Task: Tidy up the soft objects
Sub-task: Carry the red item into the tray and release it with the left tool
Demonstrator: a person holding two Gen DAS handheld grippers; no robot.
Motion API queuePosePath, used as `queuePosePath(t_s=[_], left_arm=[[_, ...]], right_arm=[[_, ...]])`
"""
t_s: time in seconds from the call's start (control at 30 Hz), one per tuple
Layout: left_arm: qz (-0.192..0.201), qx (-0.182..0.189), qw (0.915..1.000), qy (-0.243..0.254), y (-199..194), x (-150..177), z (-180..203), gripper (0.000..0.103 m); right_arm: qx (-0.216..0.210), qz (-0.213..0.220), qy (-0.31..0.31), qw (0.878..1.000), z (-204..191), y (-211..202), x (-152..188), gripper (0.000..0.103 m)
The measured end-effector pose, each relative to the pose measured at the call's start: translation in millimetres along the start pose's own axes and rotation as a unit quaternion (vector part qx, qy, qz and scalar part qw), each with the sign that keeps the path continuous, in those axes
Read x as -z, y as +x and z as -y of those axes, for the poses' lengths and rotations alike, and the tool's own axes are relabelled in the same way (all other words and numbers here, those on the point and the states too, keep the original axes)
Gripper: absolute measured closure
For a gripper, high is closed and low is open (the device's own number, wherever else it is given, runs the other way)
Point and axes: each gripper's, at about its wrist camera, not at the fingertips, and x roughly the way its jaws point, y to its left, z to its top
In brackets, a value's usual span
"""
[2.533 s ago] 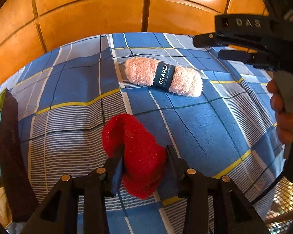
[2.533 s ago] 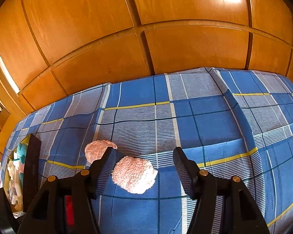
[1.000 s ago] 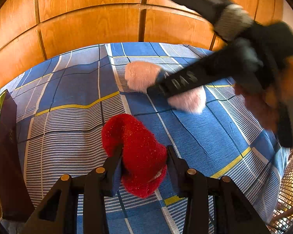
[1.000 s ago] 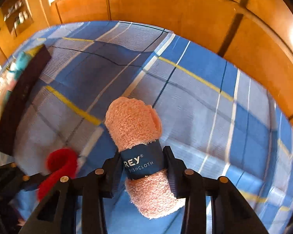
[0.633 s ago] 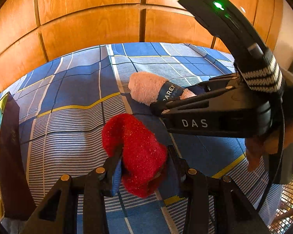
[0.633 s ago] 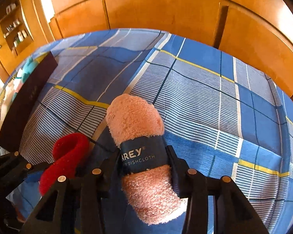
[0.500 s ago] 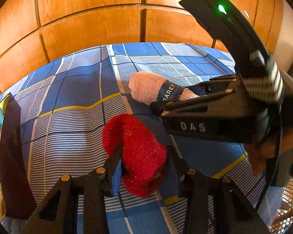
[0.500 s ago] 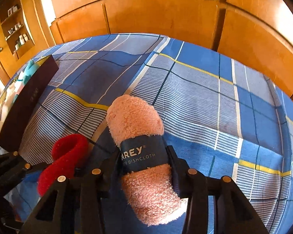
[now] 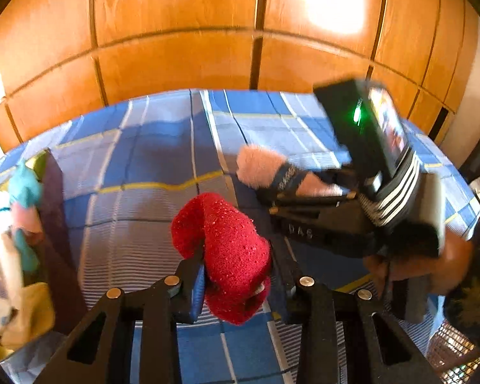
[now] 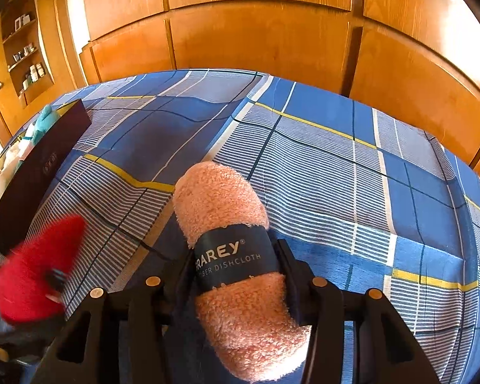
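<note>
dishcloth roll point(image 10: 236, 256) in right tool point(image 10: 236, 275), sock point(image 9: 227, 252) in left tool point(image 9: 236, 275), box point(image 10: 35, 172) far left

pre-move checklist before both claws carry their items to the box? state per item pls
1. Left claw shut on the red fuzzy sock: ok.
2. Right claw shut on the pink dishcloth roll, gripped at its paper band: ok.
3. Both items lifted clear of the plaid bedsheet: cannot tell.
4. Dark box in view at the left, already holding soft items: ok.
5. Spacing between the two claws: close together in the left wrist view, contact cannot tell.
6. Image sharpness: left wrist view motion-blurred, not ok.
</note>
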Motion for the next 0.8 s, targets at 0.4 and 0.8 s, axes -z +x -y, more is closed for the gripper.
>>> queuePosePath(t_s=[0.4,0.8], left_arm=[[0.039,-0.031,0.9981,-0.038,-46.4,-9.2,-28.4,0.069],[0.052,-0.050,0.9944,-0.077,-70.6,-5.2,-60.2,0.069]], right_arm=[[0.005,0.004,-0.001,1.000,-1.4,-0.5,1.5,0.054],[0.010,0.003,-0.002,1.000,-2.7,1.1,0.8,0.054]])
